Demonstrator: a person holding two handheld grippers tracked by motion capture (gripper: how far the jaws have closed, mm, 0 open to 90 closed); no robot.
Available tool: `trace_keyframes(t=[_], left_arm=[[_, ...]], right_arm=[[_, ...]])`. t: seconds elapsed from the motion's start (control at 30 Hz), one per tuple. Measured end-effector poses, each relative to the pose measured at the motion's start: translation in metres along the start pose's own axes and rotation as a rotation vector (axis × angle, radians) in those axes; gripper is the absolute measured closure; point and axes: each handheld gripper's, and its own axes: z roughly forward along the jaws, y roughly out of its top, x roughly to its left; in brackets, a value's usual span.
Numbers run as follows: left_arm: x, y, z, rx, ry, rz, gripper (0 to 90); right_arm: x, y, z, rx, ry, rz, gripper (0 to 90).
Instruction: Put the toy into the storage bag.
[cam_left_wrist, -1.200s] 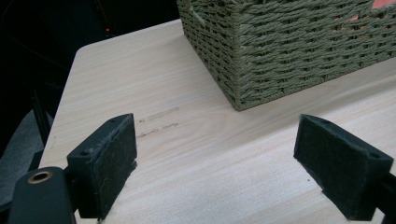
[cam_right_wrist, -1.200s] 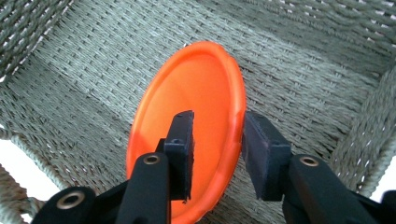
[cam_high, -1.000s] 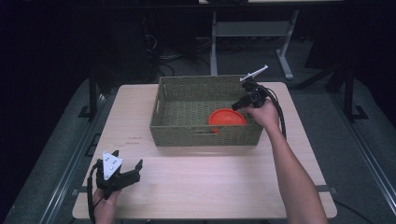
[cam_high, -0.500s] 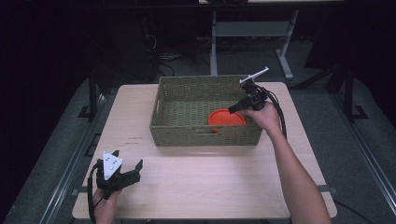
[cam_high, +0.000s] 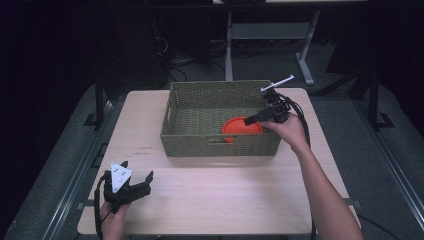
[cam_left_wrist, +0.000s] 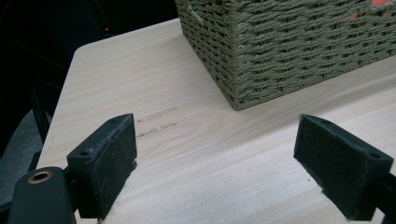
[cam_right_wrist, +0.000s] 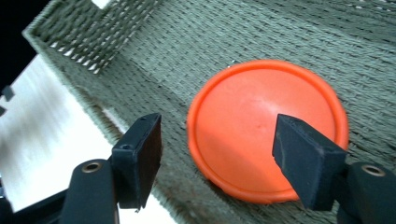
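Observation:
An orange round plate (cam_high: 241, 128) (cam_right_wrist: 261, 130) lies flat on the floor of the woven green basket (cam_high: 220, 145), near its front right corner. My right gripper (cam_high: 249, 120) (cam_right_wrist: 217, 140) reaches over the basket's right rim and hangs just above the plate. Its jaws have just been opening and now stand wide apart, with nothing pinched between the pads. My left gripper (cam_high: 132, 172) (cam_left_wrist: 215, 140) rests low over the table's front left corner, open and empty, facing the basket's corner (cam_left_wrist: 289, 46).
The basket stands at the back middle of the light wooden table (cam_high: 225, 195). Faint pencil marks (cam_left_wrist: 156, 122) show on the wood in front of the left gripper. Dark floor and metal stand legs (cam_high: 305, 75) lie beyond the table's far edge.
The right gripper's jaws have spread apart over the orange plate, which now lies loose in the basket. The right hand shifted only slightly. The left gripper has stayed put.

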Motion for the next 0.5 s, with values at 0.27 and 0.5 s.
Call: trace_keyframes(t=[0.27, 0.5], left_arm=[[-0.001, 0.000, 0.001, -0.004, -0.001, 0.001, 12.7], [-0.001, 0.000, 0.000, 0.001, -0.001, 0.001, 12.7]], right_arm=[[0.005, -0.007, -0.012, -0.037, 0.019, -0.019, 28.3], [0.011, -0.014, -0.026, -0.071, 0.046, -0.023, 25.4]])
